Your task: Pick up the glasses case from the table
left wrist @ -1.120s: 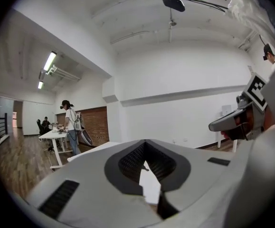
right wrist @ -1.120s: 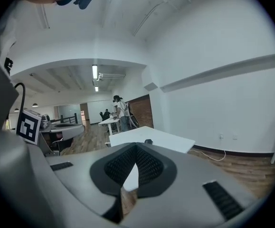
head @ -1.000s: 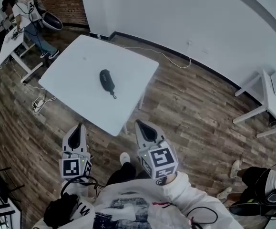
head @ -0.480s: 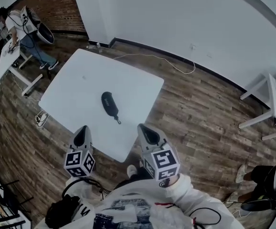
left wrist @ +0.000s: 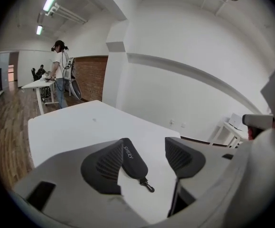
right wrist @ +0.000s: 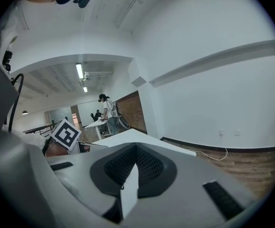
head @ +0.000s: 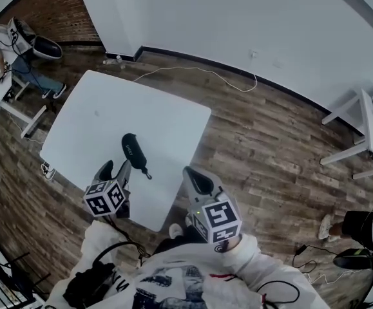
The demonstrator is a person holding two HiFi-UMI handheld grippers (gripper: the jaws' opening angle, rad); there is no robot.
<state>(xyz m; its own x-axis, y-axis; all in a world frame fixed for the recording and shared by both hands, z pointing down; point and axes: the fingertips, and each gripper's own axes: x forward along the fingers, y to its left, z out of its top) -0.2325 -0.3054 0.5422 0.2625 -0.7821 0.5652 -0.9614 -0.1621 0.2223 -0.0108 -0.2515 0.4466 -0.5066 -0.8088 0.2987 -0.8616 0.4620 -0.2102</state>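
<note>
Left tongs (head: 115, 167) opening, empty, just short of the smooth, oblong black glasses case (head: 133, 150) on the flat white surface (head: 89, 127); right tongs (head: 198, 177) closed, empty.

Black glasses case (left wrist: 133, 163), white lettering "SHERY" along its near end, seen between the opening jaws of the left gripper (left wrist: 146, 149), close by its left pad, no other print legible
</note>
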